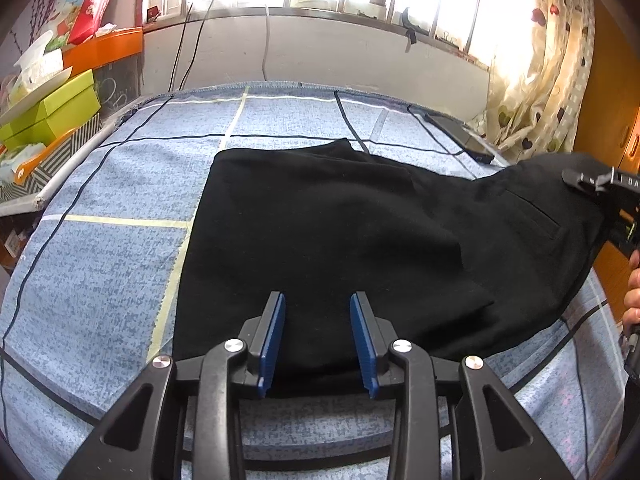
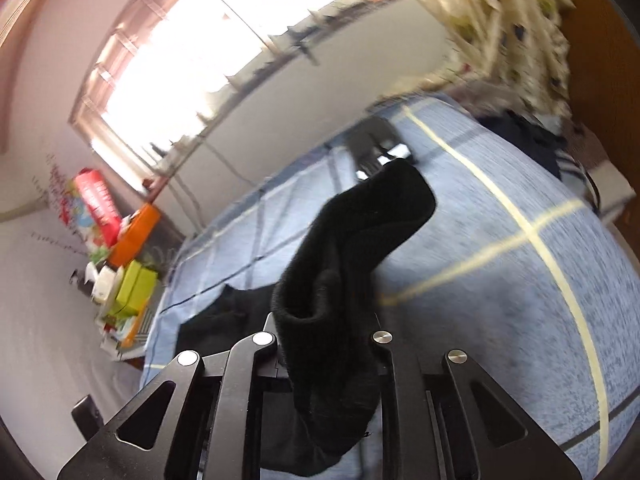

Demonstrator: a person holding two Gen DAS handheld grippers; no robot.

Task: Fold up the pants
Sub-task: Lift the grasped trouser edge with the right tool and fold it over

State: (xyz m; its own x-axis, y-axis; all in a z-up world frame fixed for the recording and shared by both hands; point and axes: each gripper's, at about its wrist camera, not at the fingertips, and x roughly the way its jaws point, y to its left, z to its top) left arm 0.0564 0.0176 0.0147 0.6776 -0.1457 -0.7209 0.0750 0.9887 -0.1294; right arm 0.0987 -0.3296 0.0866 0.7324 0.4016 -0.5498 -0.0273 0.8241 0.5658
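Black pants (image 1: 340, 232) lie on a blue checked bedspread (image 1: 120, 248), partly folded. My left gripper (image 1: 318, 308) is open, its blue pads (image 1: 276, 332) above the near edge of the pants, holding nothing. My right gripper (image 1: 600, 184) is shut on the waist end of the pants and lifts it off the bed at the right. In the right wrist view the black cloth (image 2: 352, 240) is bunched between the jaws and hides the fingertips of my right gripper (image 2: 324, 328).
Green and orange boxes (image 1: 52, 108) are stacked at the bed's left edge. A dark flat device (image 1: 460, 132) lies at the far right corner of the bed. A patterned curtain (image 1: 540, 80) hangs at the right. A wall and window stand behind the bed.
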